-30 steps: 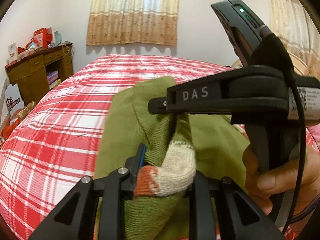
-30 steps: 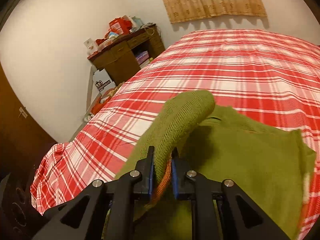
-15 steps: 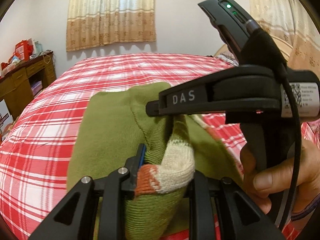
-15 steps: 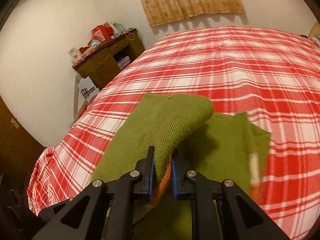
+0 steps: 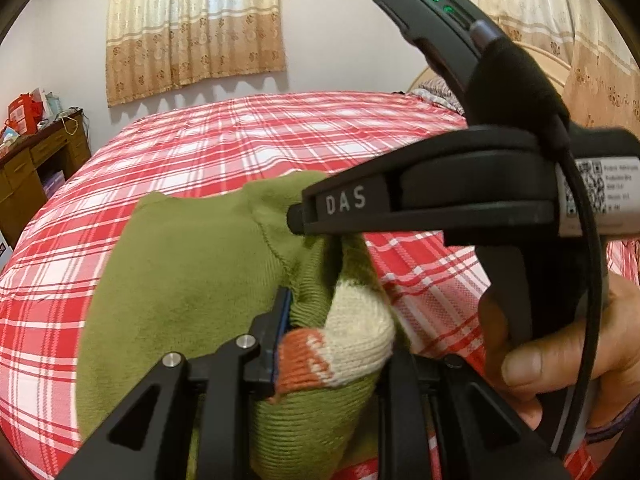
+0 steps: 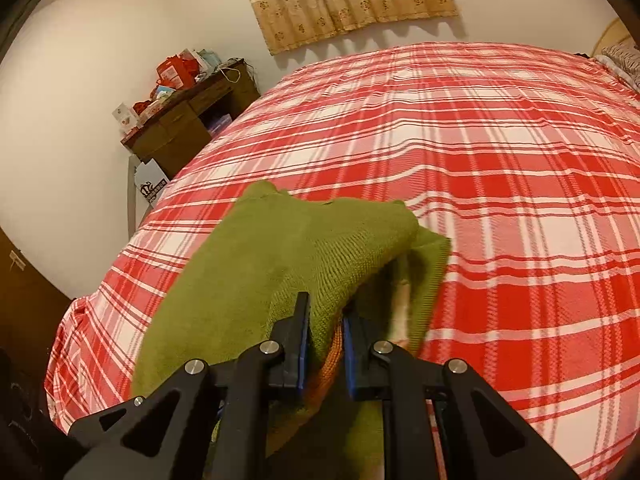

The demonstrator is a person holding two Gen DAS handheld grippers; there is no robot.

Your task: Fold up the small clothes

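Observation:
A small olive-green knit sweater (image 5: pixel 192 280) with a cream and orange cuff (image 5: pixel 340 344) hangs between both grippers above the red plaid bed (image 5: pixel 248 140). My left gripper (image 5: pixel 332 344) is shut on the bunched cuff end. My right gripper (image 6: pixel 325 336) is shut on a green fold with an orange edge; the sweater (image 6: pixel 280 264) drapes forward over the bed (image 6: pixel 500 160). In the left wrist view the right gripper's body (image 5: pixel 460 200) and the hand holding it cross just above the sweater.
A wooden desk (image 6: pixel 188 128) with red boxes stands left of the bed by the wall; it also shows in the left wrist view (image 5: pixel 28 168). Curtains (image 5: pixel 192 28) hang behind the bed. A headboard (image 5: pixel 540 60) is at the right.
Both grippers have swung the held sweater to the left across the bed. Its far part has folded under and drawn closer together. Both grips stay shut.

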